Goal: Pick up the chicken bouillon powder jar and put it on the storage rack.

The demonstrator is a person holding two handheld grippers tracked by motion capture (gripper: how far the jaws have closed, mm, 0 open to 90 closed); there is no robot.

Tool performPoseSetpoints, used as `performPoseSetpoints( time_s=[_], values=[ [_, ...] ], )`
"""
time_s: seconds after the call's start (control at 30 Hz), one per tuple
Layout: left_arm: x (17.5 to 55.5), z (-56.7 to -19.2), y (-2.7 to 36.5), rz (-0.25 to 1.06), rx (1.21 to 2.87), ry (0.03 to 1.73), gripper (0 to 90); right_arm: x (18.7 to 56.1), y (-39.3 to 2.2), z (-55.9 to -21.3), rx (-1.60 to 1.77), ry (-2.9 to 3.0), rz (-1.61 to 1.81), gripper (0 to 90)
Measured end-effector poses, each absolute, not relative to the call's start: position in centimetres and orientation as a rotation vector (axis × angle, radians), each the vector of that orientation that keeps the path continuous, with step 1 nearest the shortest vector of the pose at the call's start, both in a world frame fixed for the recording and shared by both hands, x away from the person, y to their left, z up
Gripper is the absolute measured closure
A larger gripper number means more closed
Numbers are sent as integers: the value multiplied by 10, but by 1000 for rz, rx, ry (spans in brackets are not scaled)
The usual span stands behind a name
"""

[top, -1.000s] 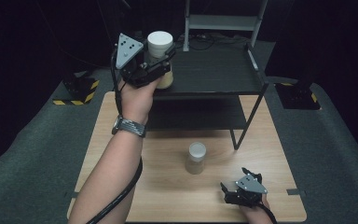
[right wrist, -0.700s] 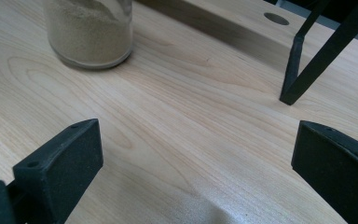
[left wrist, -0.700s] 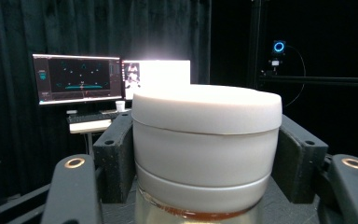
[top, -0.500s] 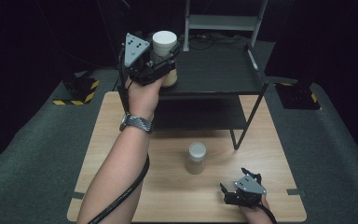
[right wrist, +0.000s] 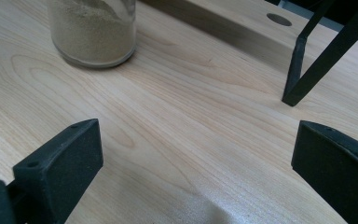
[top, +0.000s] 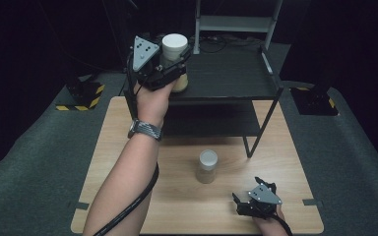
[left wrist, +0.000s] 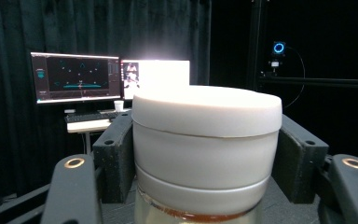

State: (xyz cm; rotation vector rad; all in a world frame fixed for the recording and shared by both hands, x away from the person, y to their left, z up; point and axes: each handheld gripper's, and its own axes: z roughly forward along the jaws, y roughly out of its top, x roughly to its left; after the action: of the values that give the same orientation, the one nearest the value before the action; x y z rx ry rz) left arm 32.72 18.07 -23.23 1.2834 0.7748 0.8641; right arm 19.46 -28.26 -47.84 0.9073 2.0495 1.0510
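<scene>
Left tongs carried jar slightly rightward along shelf.

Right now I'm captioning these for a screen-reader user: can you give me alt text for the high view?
The left hand-held gripper holds a white-lidded jar over the top of a black shelf. A second jar of tan powder stands on the wooden table, and the right hand-held gripper rests near the table's front edge.
</scene>
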Motion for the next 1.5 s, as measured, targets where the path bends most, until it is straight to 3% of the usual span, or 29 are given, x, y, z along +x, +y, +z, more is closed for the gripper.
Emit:
performPoseSetpoints(
  time_s=[0.5, 0.63, 0.87, 1.5],
  values=[
    [326, -230, 182, 866, 1283, 773, 294, 194, -283, -479, 909, 2048, 1053, 10],
    [324, -229, 180, 872, 1289, 791, 218, 195, -283, -478, 912, 2047, 1055, 10],
    [319, -228, 178, 869, 1287, 810, 3, 194, -283, -479, 907, 2048, 1053, 10],
    [283, -232, 197, 862, 1294, 821, 3, 194, -281, -479, 898, 2047, 1043, 10]
  ],
)
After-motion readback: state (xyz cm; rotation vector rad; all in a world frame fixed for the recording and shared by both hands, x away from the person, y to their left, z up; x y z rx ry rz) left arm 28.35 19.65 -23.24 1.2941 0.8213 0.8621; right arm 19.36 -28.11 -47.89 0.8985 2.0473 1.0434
